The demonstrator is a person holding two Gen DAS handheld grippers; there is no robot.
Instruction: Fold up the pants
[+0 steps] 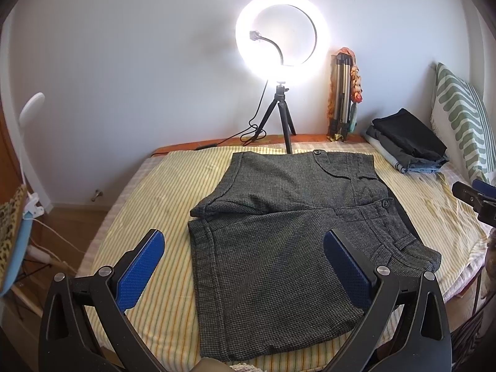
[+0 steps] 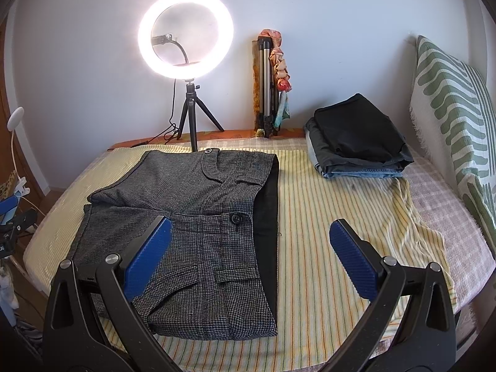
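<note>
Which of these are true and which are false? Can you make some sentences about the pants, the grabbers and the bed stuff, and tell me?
1. The grey pants lie folded on the bed. True.
2. The left gripper is pinching the pants. False: it is open, holding nothing.
3. The right gripper is open. True.
4. The ring light is switched off. False: it glows brightly.
5. A stack of folded clothes sits near the striped pillow. True.

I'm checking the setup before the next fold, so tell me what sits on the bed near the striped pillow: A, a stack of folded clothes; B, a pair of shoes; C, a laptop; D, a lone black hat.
A: a stack of folded clothes, dark pieces over a blue denim one, lies on the bed by the pillow, apart from the grey pants.
</note>
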